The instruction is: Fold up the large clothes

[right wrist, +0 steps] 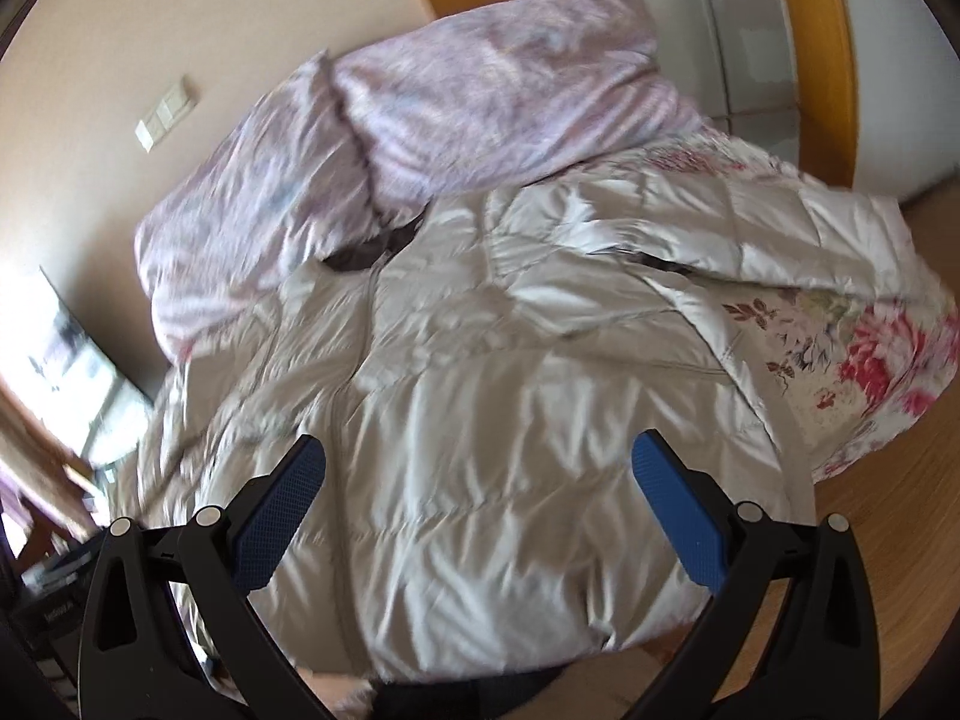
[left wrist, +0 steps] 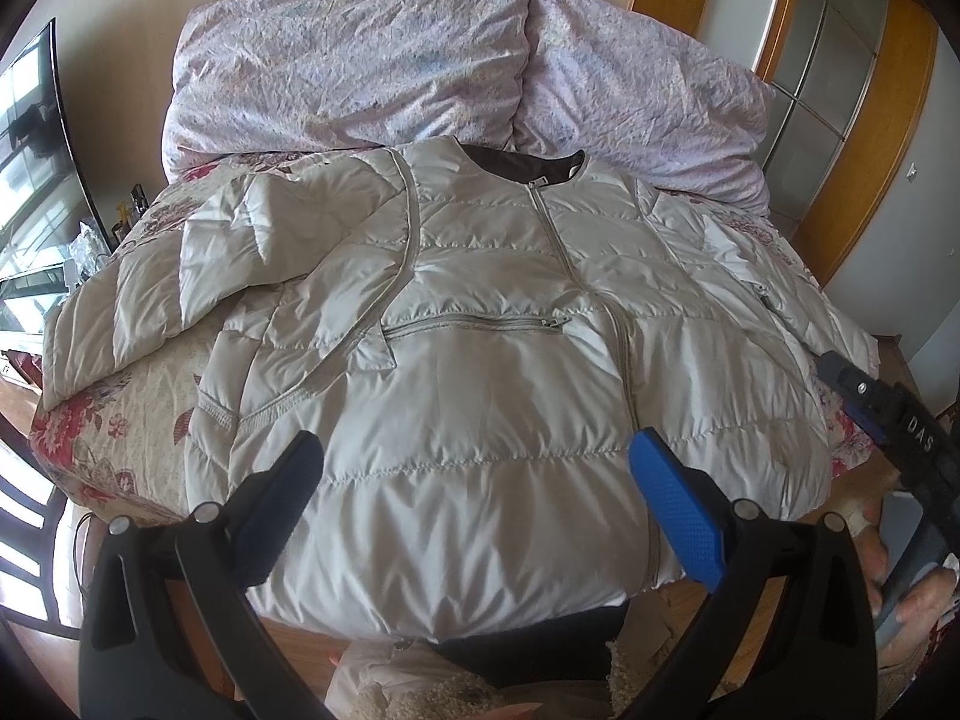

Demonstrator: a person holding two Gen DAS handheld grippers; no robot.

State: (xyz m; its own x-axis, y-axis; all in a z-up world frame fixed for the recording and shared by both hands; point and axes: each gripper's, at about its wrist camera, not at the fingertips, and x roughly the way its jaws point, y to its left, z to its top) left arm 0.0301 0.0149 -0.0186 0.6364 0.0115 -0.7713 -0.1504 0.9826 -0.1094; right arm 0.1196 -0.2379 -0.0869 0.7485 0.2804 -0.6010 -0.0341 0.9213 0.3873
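On the bed, over a floral quilt, the big pale puffer jacket lies front-up and zipped, one sleeve folded across its chest, collar toward the lilac pillows. Both the left claw and right claw hover wide open above the hem, gripping nothing. Only readable writing is "DAS" on the right claw's body, seen in the left wrist view.

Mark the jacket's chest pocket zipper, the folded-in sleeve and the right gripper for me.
chest pocket zipper (left wrist: 477, 321), left wrist view, middle of the zipper line.
folded-in sleeve (left wrist: 240, 252), left wrist view, on the sleeve's quilted middle.
right gripper (right wrist: 477, 510), right wrist view, midway between its open fingertips.
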